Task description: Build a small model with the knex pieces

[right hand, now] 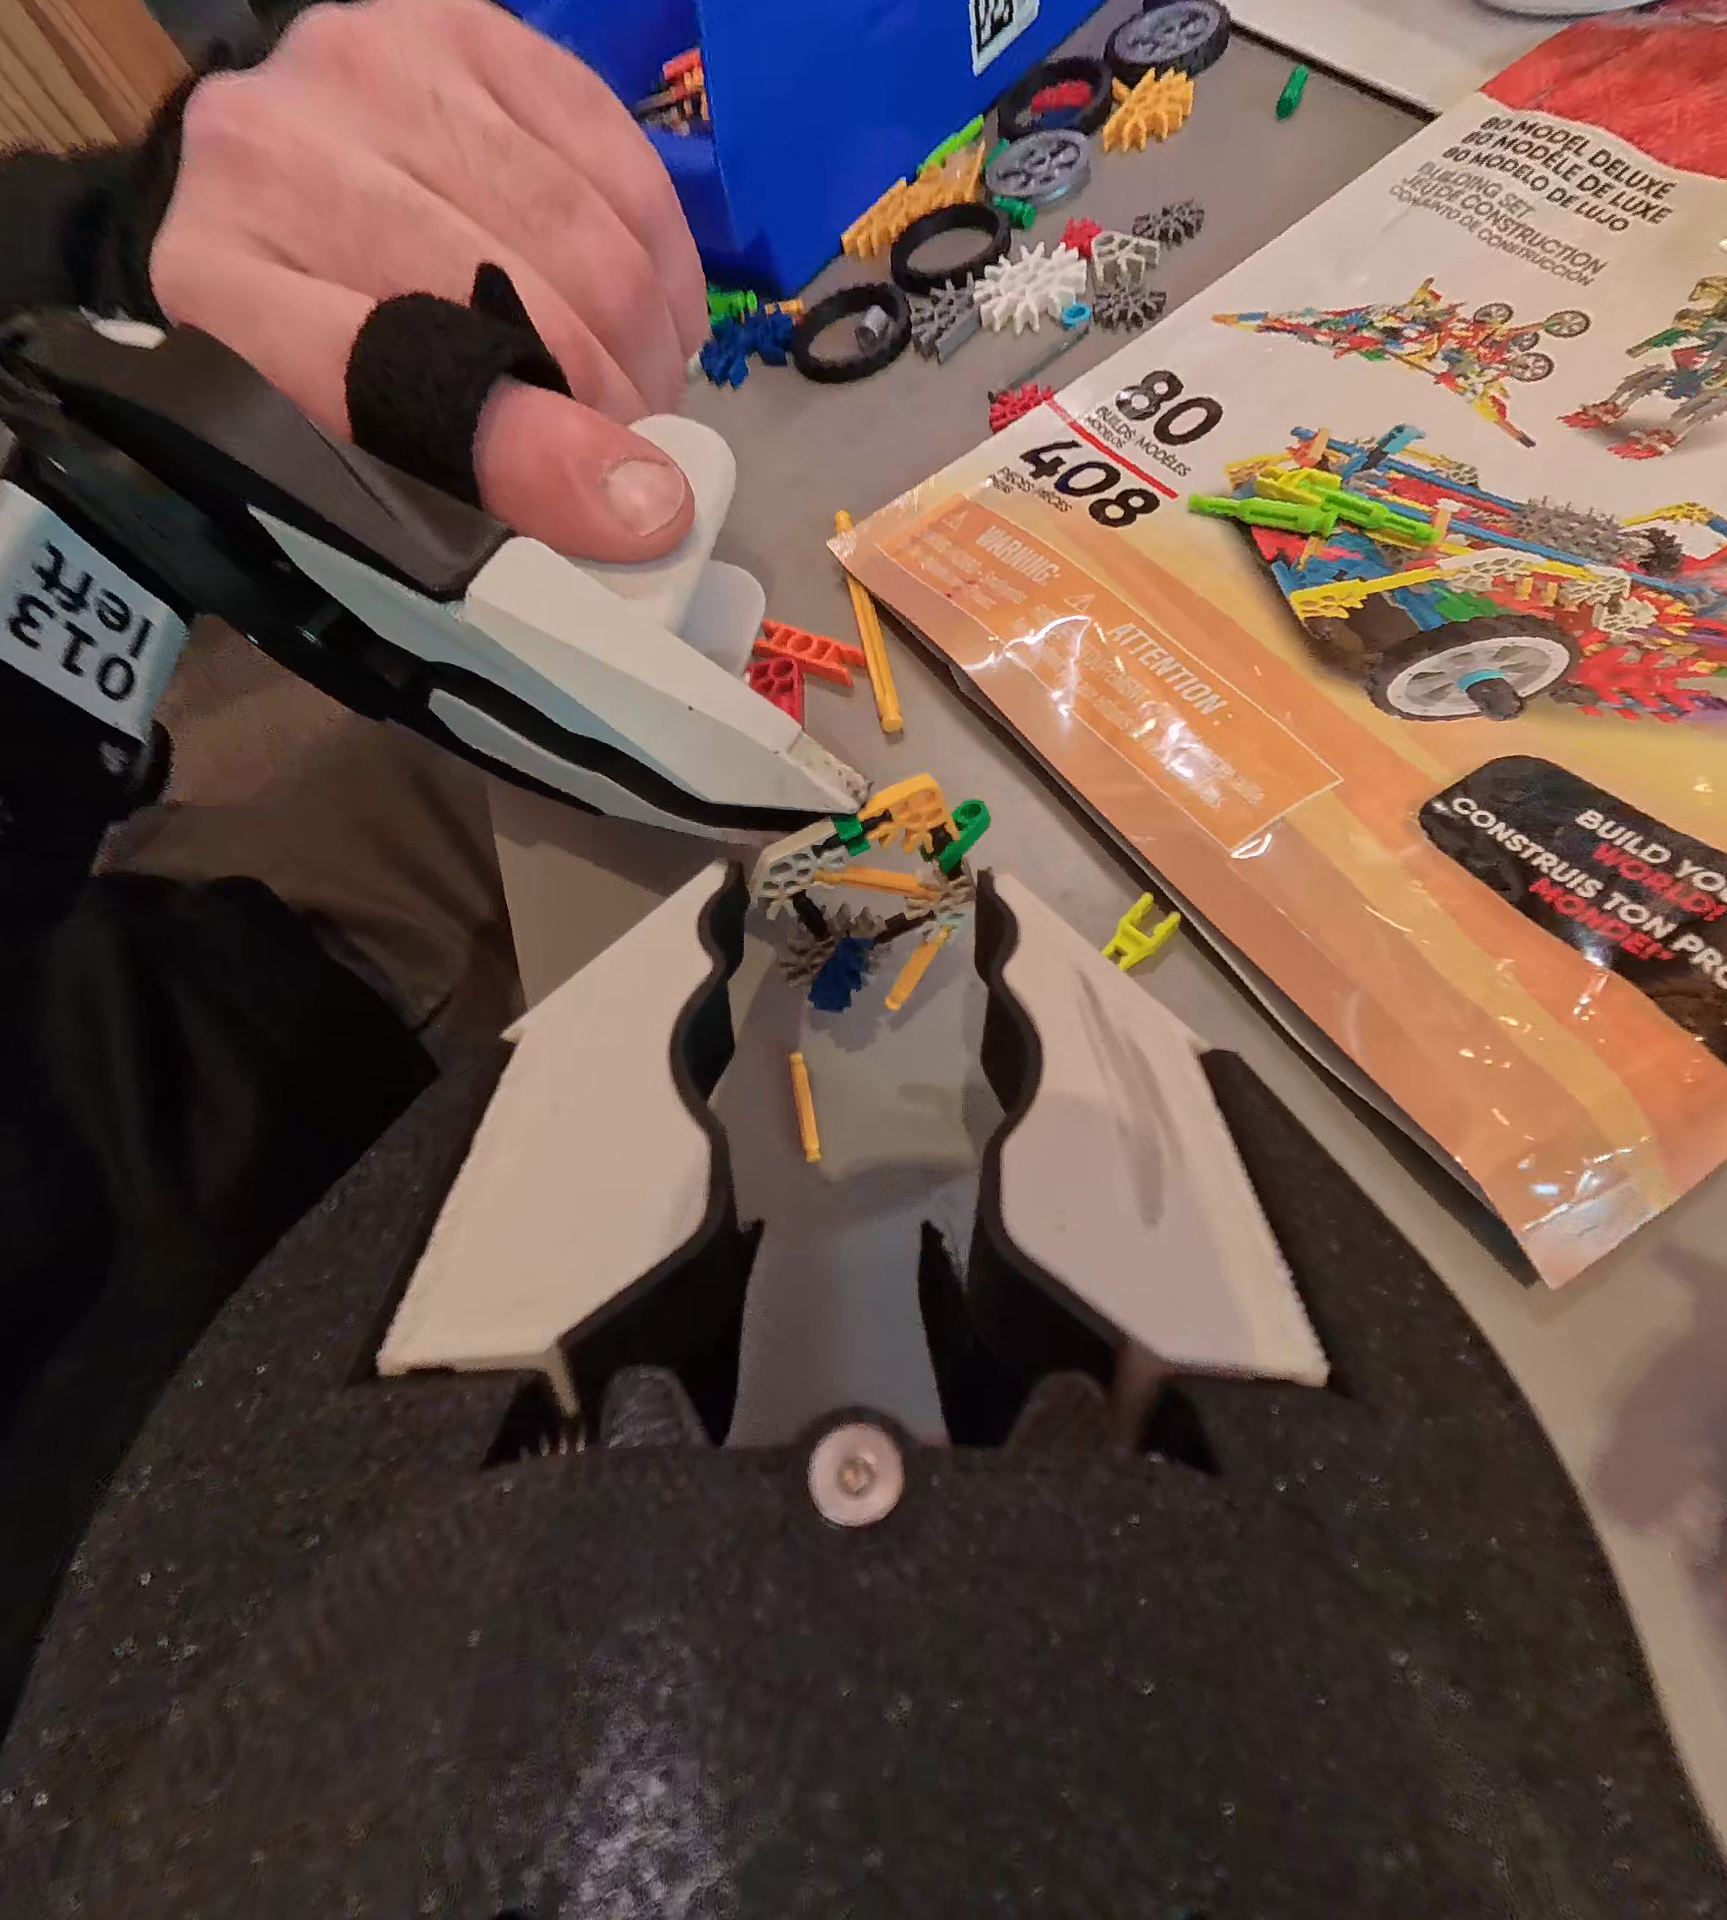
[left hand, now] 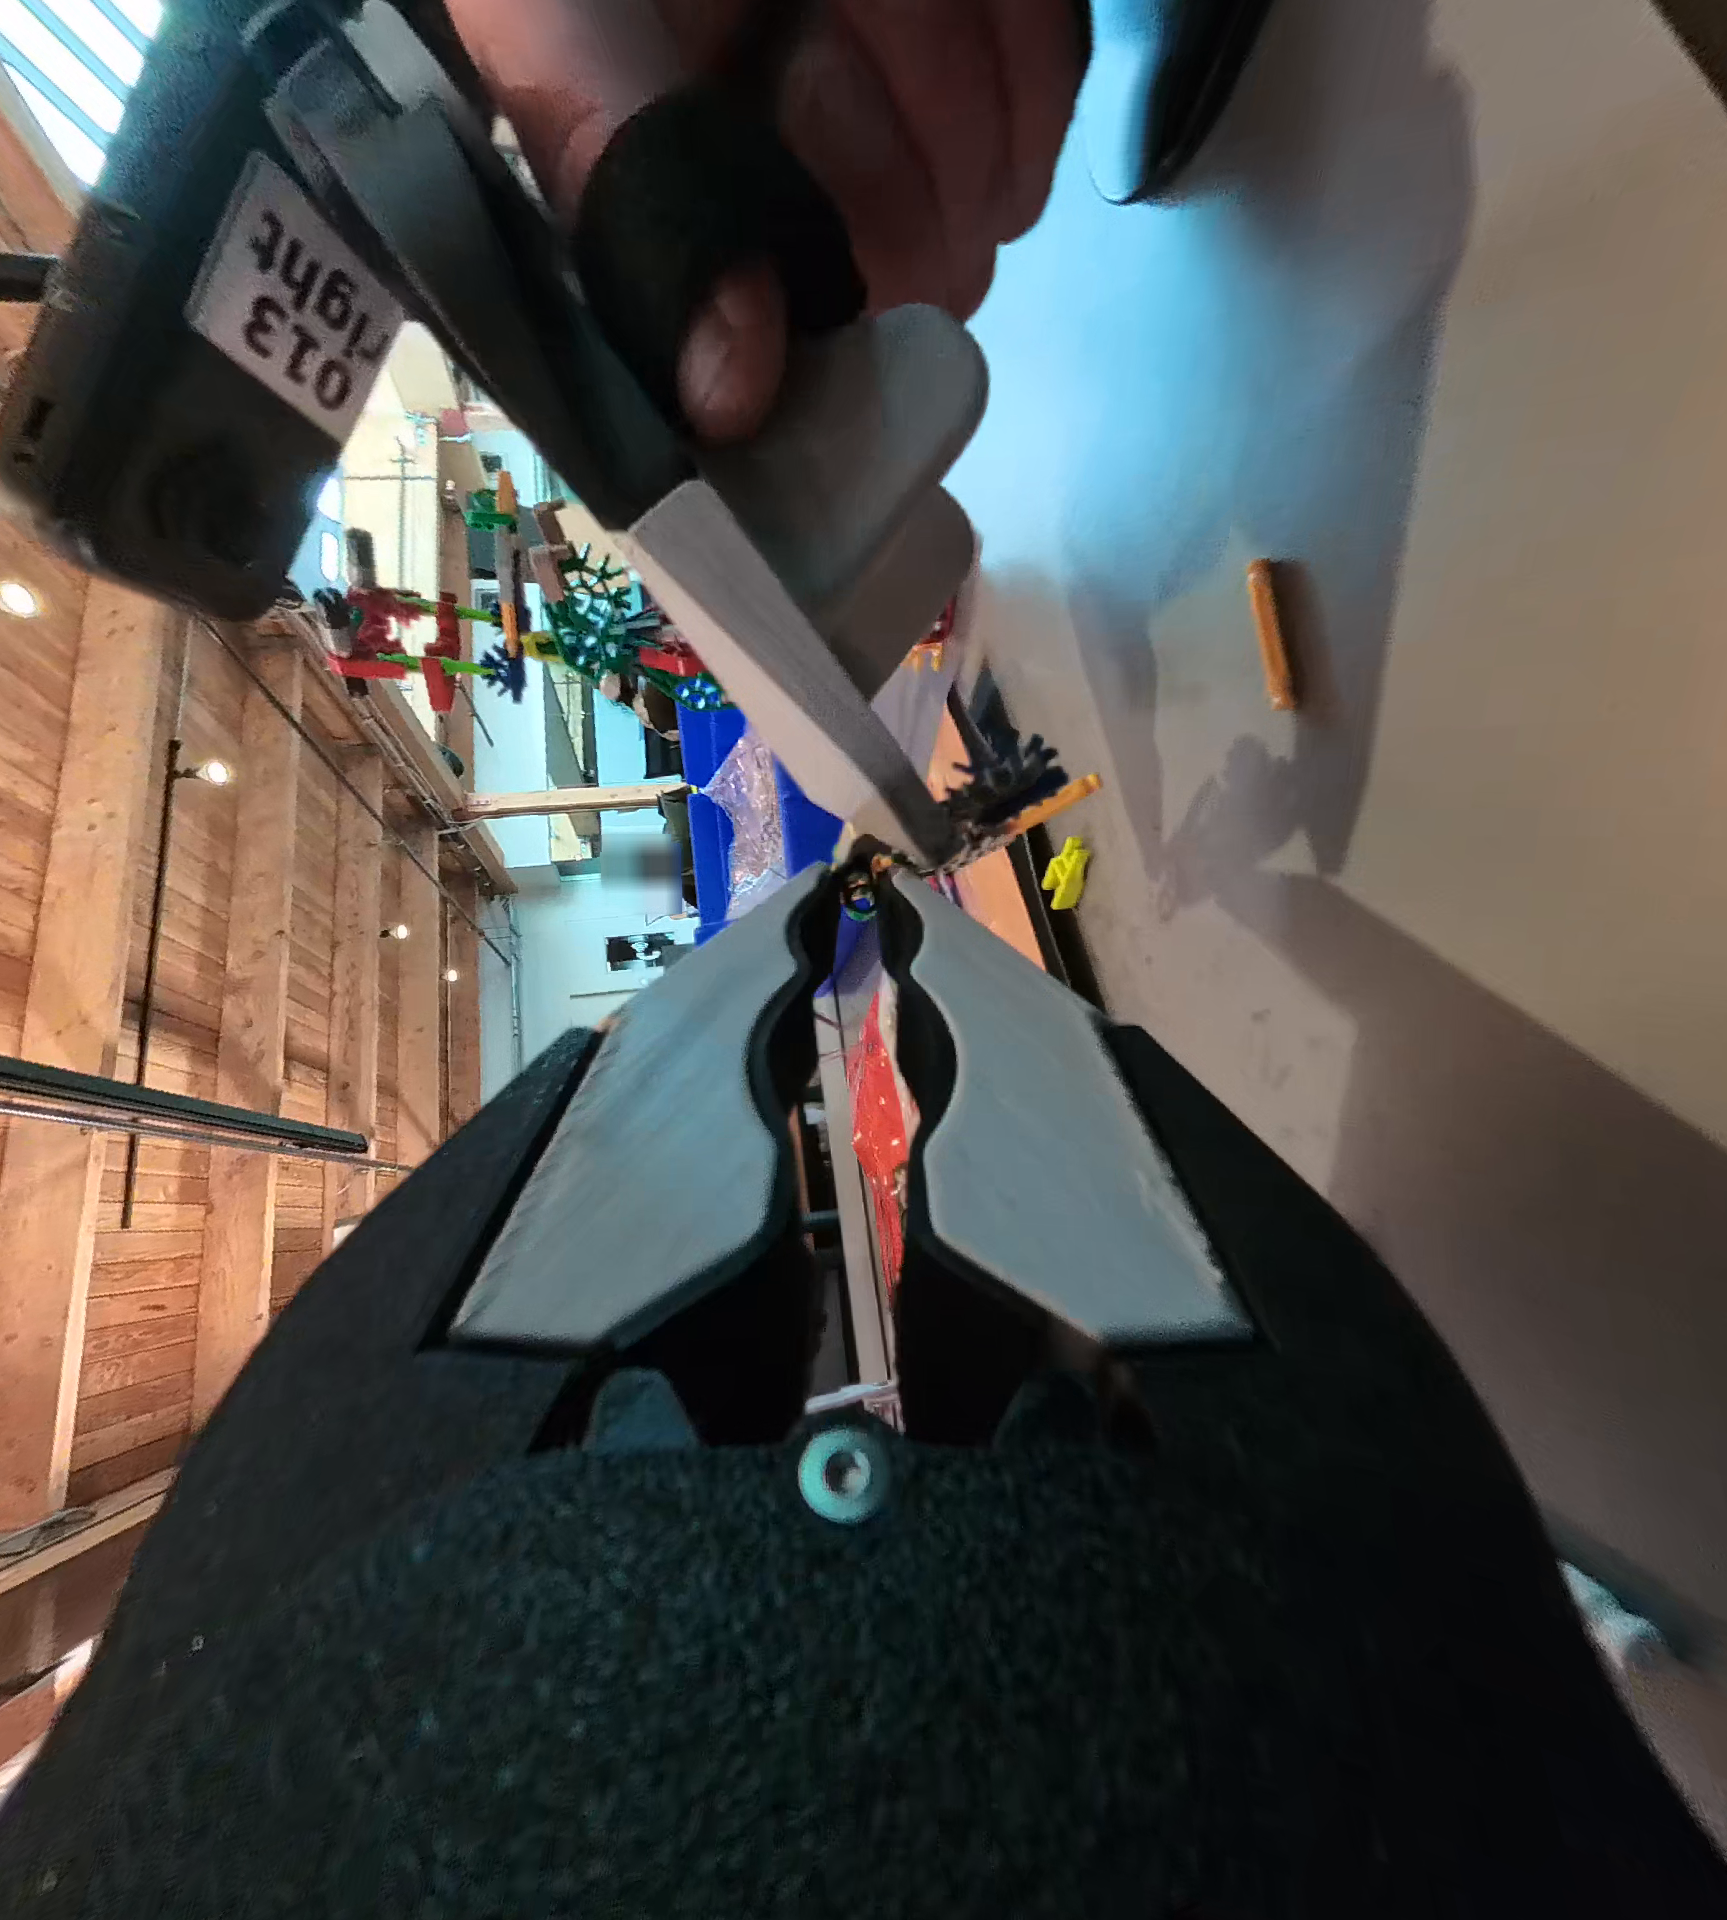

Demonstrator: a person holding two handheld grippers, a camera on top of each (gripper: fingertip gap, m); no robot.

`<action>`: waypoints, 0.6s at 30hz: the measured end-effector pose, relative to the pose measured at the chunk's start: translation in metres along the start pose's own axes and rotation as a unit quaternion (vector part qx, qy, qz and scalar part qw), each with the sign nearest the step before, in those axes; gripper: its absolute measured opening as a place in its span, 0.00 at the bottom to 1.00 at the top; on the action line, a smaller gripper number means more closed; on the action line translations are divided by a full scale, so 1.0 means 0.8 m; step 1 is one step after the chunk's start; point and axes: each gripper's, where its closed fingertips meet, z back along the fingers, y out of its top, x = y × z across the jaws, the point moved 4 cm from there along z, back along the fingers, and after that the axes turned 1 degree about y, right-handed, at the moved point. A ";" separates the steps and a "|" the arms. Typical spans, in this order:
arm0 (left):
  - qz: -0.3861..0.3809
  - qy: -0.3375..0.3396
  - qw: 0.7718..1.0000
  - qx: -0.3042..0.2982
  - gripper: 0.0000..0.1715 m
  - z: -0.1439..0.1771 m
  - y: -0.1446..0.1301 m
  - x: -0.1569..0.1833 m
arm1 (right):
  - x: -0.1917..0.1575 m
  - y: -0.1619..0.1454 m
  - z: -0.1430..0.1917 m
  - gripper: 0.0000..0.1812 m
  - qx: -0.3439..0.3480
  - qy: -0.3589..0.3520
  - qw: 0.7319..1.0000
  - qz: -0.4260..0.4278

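The left tool (right hand: 843, 805) pinches the small rod-and-connector model (right hand: 880, 894) at its top; the right tool (right hand: 859, 914) stands spread around it, at 12 o'clock. A yellow clip (right hand: 1139, 930) lies at 3 o'clock by the printed bag (right hand: 1358, 727). Only the left wrist view shows an orange rod (left hand: 1272, 634) on the counter (left hand: 1565, 623).

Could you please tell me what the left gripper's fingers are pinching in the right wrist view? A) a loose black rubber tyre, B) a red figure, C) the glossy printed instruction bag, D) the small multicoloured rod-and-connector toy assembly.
D: the left gripper's shut fingers meet on the small multicoloured rod-and-connector toy assembly, at its yellow top connector.
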 end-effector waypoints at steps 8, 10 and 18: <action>-0.010 -0.037 0.999 -0.020 0.02 0.008 -0.001 0.016 | -0.003 -0.006 -0.010 0.19 -0.088 -0.032 0.993 0.071; -0.015 -0.048 0.998 -0.034 0.02 0.009 -0.004 0.023 | -0.002 -0.005 -0.011 0.02 -0.103 -0.047 0.989 0.093; 0.017 -0.058 0.998 -0.032 0.02 0.017 -0.002 0.024 | -0.007 0.002 -0.015 0.09 -0.147 -0.083 0.972 0.161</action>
